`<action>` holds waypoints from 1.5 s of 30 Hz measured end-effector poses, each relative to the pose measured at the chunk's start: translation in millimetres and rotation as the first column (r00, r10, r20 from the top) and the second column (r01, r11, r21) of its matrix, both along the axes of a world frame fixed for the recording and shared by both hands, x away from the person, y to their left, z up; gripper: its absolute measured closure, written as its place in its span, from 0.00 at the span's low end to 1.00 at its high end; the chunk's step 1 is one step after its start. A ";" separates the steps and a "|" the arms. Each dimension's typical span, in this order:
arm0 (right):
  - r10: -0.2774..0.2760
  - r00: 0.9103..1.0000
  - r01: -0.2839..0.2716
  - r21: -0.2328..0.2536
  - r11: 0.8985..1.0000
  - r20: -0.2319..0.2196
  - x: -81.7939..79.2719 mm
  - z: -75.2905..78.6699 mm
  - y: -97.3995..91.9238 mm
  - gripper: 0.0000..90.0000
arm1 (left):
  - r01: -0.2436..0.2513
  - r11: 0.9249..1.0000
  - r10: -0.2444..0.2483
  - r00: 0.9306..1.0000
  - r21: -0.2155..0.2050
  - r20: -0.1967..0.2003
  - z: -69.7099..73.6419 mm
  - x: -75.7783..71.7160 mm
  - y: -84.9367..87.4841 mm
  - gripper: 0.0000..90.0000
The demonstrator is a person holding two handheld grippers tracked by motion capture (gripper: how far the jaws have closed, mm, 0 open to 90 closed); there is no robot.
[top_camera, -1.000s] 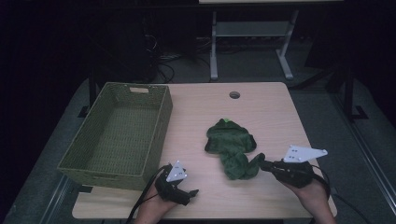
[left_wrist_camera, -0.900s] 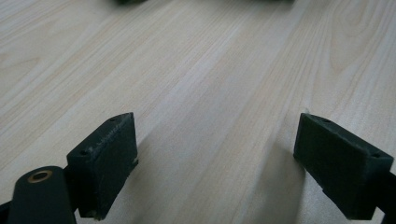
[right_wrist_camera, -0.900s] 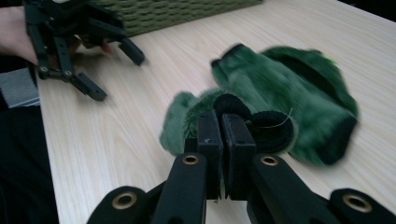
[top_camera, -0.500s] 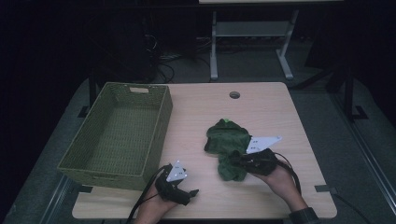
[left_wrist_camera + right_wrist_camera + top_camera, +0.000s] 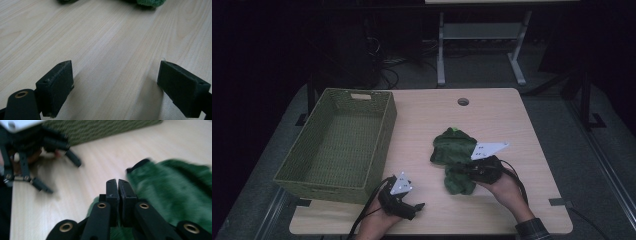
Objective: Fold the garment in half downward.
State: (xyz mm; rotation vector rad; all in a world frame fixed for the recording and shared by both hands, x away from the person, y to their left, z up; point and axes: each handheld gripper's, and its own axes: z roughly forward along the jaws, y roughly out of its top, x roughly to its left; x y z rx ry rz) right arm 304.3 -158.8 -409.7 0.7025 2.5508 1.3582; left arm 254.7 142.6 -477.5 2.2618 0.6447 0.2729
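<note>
A green fuzzy cloth (image 5: 454,150) lies crumpled on the wooden table (image 5: 492,112), right of centre. My right gripper (image 5: 455,170) lies over its near part, pointing left. In the right gripper view the right gripper (image 5: 117,185) has its jaws pressed together above the green cloth (image 5: 175,192), and I see nothing between them. My left gripper (image 5: 416,208) rests near the table's front edge, left of the cloth. In the left gripper view the left gripper (image 5: 116,82) stands open over bare wood, with the cloth's edge (image 5: 150,2) far ahead.
A green woven basket (image 5: 384,107) stands at the left of the table, with nothing seen inside. A round cable hole (image 5: 463,101) sits near the far edge. In the right gripper view the basket's wall (image 5: 100,128) lies behind the left gripper (image 5: 58,173).
My right gripper has moved left from the table's right side onto the near part of the green cloth. The left gripper has stayed in place.
</note>
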 end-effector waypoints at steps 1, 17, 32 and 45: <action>-0.015 1.000 0.014 0.008 1.000 0.005 0.7 2.4 -2.3 0.99 | 0.003 1.000 -0.003 1.000 0.005 0.001 0.2 0.2 0.3 0.14; -0.051 0.992 0.043 -0.072 0.996 -0.113 21.4 -32.7 2.5 1.00 | 0.002 1.000 -0.002 1.000 0.002 -0.005 0.2 0.0 -0.2 0.14; -0.061 0.982 0.043 -0.104 0.994 -0.177 22.4 -47.6 8.4 0.99 | 0.004 1.000 -0.004 1.000 0.002 -0.005 0.2 0.3 -0.3 0.14; -0.108 0.986 0.105 -0.033 0.994 -0.125 18.2 -20.5 -13.1 0.74 | 0.020 1.000 -0.020 0.999 0.005 -0.026 5.2 4.4 -8.3 0.16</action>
